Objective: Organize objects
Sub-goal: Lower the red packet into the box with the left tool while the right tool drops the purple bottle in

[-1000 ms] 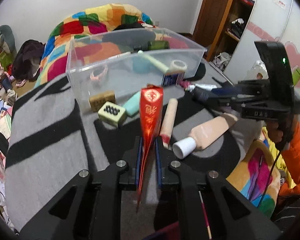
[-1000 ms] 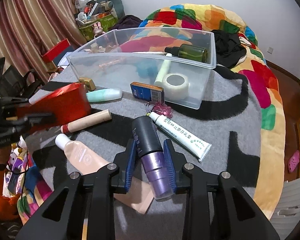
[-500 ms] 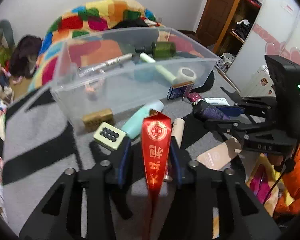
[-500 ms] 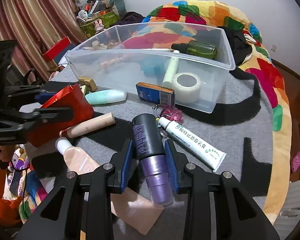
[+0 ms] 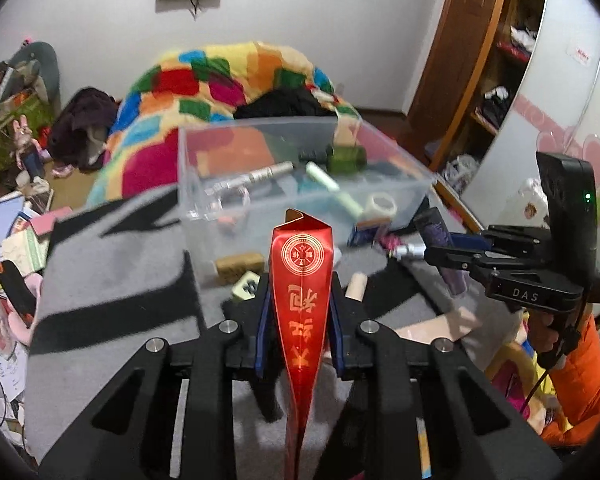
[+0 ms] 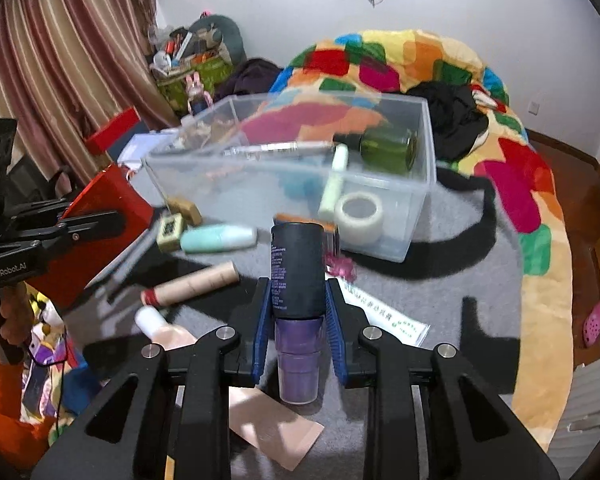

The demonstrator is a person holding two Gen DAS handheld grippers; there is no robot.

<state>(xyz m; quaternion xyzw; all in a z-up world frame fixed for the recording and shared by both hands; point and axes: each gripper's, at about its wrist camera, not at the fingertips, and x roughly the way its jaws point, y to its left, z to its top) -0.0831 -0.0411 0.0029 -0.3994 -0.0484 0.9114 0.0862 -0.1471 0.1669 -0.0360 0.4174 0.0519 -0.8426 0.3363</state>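
A red foil pouch (image 5: 302, 256) with gold print stands between the pads of my left gripper (image 5: 299, 300), lifted off the grey blanket. Those jaws are closing and pinch the pouch's sides. My right gripper (image 6: 296, 292) has a purple bottle with a dark cap (image 6: 298, 264) between its pads, cap pointing forward, clear of the blanket. Its jaws are closing too. A clear plastic bin (image 6: 284, 184) sits ahead of both grippers. The right wrist view shows the left gripper (image 6: 96, 220) and the pouch (image 6: 112, 200) at left.
On the grey blanket lie a mint tube (image 6: 220, 239), a beige tube (image 6: 196, 284), a pink-beige tube (image 6: 164, 328), a white tube (image 6: 384, 316) and a mahjong tile (image 6: 171, 230). The bin holds a green bottle (image 6: 388, 150), a tape roll (image 6: 358, 210) and a silver pen (image 6: 284, 146).
Both grippers have risen off the blanket with their objects. The red pouch, squeezed flat a second ago, now bulges wider between the left pads. The bin looks farther off.
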